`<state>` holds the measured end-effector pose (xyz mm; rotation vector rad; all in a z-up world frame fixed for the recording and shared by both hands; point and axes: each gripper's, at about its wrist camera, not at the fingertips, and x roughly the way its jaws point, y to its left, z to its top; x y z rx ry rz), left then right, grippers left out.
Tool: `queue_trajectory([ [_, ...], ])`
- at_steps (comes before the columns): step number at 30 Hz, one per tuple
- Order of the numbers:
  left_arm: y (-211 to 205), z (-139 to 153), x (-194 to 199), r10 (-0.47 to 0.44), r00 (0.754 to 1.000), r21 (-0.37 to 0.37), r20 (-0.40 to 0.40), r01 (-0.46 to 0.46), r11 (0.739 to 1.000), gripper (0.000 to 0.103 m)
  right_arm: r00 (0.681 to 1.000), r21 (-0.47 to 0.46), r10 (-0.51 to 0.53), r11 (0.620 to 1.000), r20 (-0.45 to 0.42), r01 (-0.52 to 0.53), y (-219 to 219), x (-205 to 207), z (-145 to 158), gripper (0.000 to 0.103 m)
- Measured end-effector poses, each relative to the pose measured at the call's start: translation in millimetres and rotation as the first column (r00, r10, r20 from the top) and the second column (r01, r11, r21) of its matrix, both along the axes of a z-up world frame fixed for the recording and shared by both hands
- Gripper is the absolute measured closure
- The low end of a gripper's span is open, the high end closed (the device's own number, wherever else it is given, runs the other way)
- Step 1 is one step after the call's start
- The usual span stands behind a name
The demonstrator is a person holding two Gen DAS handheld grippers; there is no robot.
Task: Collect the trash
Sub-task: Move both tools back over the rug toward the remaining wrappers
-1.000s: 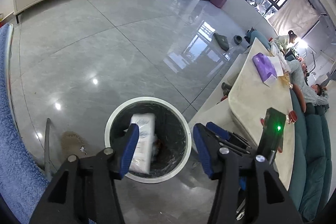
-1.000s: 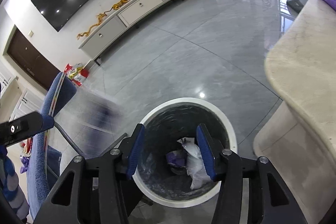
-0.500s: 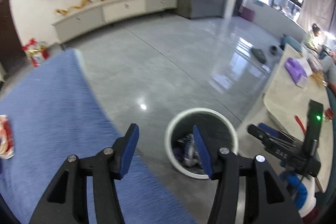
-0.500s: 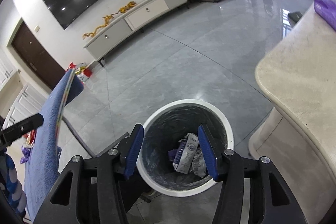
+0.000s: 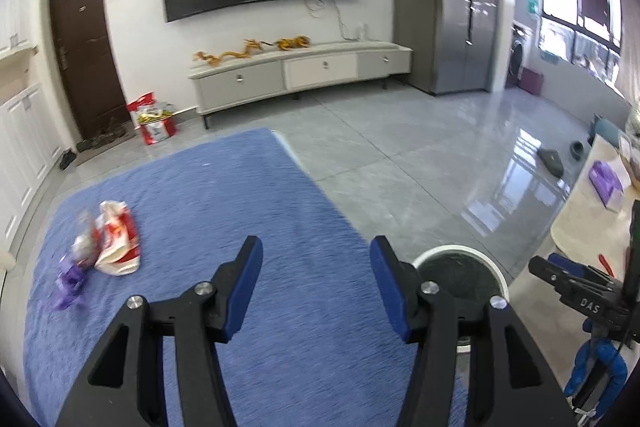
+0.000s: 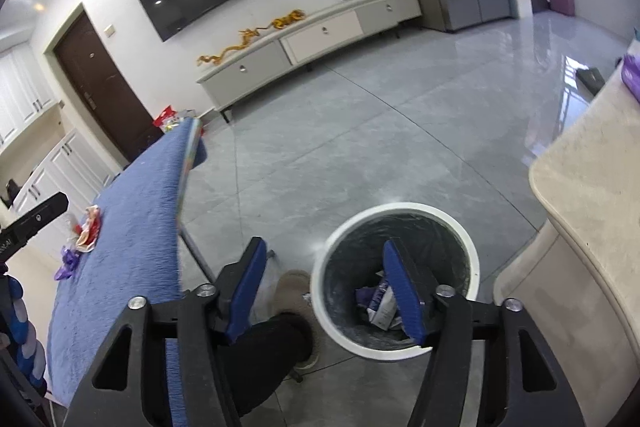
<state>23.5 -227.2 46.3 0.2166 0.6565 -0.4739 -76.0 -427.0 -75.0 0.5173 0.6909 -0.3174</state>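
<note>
The left gripper point(image 5: 316, 287) hangs level over the blue cloth point(image 5: 224, 227), jaws spread wide with nothing between them. The right gripper point(image 6: 322, 291) tilts down over the floor, jaws equally wide and empty, its right finger above the bin point(image 6: 394, 279). A red-and-white wrapper point(image 5: 116, 239) and a purple scrap point(image 5: 70, 283) lie on the cloth's far left, well apart from the left gripper. The white-rimmed bin stands on the grey floor between the cloth-covered table and a beige counter point(image 6: 592, 187), holding crumpled packets point(image 6: 380, 303)
</note>
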Motion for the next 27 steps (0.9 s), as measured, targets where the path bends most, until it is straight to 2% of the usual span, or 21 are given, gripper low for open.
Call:
queue_trajectory([
  [10,61.3,12.6,-10.7,0.110,0.993,-0.049,0.035,-0.108,0.993,0.044,0.992,-0.066,0.126,0.990,0.023,-0.124,52.5,22.4,34.8,0.038],
  [18,101.3,23.2,-19.8,0.174,0.981,-0.089,0.081,-0.167,0.982,0.044,0.982,-0.105,0.189,0.977,0.018,-0.186,86.7,35.7,51.9,0.036],
  [27,139.0,4.0,-13.8,0.247,0.968,-0.091,0.044,-0.242,0.966,0.044,0.965,-0.126,0.259,0.957,-0.028,-0.260,124.1,52.3,49.2,0.035],
])
